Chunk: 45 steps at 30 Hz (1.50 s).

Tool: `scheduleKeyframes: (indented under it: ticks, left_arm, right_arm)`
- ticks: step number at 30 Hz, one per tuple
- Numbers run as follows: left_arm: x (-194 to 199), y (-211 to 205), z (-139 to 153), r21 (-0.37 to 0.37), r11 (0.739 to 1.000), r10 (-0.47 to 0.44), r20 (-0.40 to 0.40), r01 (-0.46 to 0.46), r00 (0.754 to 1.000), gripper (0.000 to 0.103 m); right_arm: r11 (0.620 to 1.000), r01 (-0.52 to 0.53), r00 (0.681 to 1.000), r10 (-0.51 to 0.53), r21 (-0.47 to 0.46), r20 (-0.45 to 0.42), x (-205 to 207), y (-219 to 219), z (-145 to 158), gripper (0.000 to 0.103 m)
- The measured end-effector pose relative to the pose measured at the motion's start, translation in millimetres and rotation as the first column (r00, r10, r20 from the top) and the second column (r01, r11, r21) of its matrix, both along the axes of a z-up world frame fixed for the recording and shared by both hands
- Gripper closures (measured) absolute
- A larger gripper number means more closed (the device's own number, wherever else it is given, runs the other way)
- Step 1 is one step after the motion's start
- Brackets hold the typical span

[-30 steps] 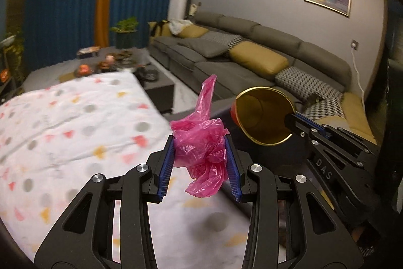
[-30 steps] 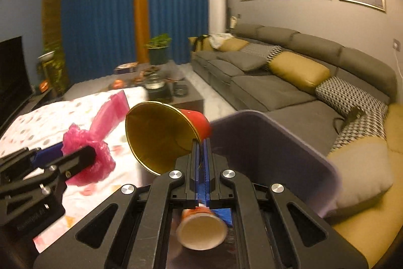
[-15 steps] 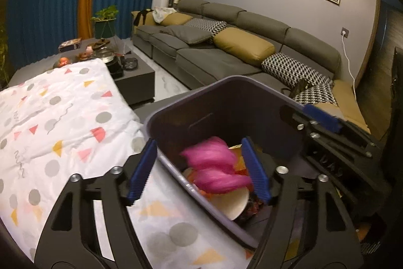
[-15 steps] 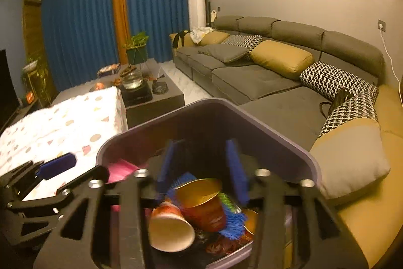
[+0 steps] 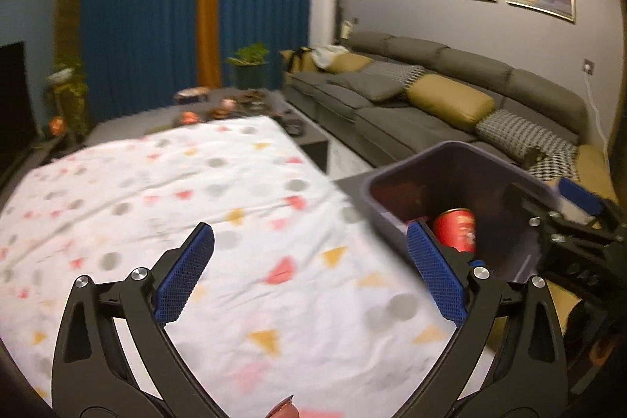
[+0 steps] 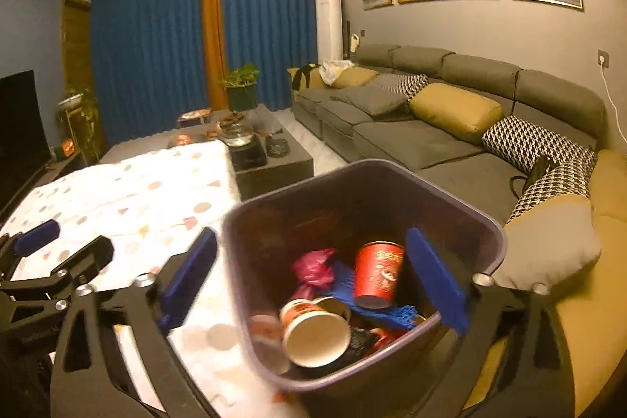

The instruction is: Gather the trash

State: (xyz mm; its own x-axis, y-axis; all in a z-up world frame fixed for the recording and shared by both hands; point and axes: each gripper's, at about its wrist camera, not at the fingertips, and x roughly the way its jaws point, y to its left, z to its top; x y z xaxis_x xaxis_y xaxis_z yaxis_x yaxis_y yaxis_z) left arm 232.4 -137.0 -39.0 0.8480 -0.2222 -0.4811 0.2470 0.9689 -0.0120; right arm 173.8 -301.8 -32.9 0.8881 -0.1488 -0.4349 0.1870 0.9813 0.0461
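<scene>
Right wrist view looks past the right gripper (image 6: 309,261), jaws opening and empty, into the dark purple plastic bin (image 6: 486,222) holding a red paper cup (image 6: 378,273) and crumpled pink plastic bag (image 6: 313,267), whereas the left gripper (image 5: 309,257), likewise opening empty, faces the spotted white tablecloth (image 5: 156,190).

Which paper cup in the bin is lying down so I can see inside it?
The white-lined paper cup at the front of the purple bin. It lies sideways, mouth showing, while the red paper cup behind it stands bottom-up.
</scene>
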Motion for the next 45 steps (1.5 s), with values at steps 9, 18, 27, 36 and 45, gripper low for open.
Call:
scheduleKeyframes:
  ticks: [9, 18, 27, 36, 45]
  left_arm:
    - [-54, 58, 10, -0.005, 0.993, 0.12, 0.025, -0.119, 0.993, 0.006]
    - [-105, 88, 16, -0.007, 0.99, 0.143, 0.058, -0.142, 0.988, 0.006]
    - [-130, 103, 17, -0.022, 0.99, 0.143, 0.063, -0.142, 0.988, 0.006]
    - [-139, 106, 17, -0.038, 0.991, 0.134, 0.056, -0.132, 0.989, 0.006]
    - [-145, 107, 21, -0.06, 0.99, 0.129, 0.059, -0.125, 0.99, 0.006]
  right_arm:
    - [0.998, -0.059, 0.998, 0.058, 0.02, 0.026, -38, 37, 10, 0.006]
    - [0.994, -0.094, 0.994, 0.091, 0.052, 0.056, -83, 62, 18, 0.006]
    - [0.994, -0.096, 0.992, 0.092, 0.044, 0.085, -117, 77, 24, 0.006]
    - [0.996, -0.085, 0.99, 0.083, 0.014, 0.112, -137, 83, 30, 0.006]
    - [0.996, -0.09, 0.988, 0.09, -0.009, 0.127, -141, 88, 33, 0.006]
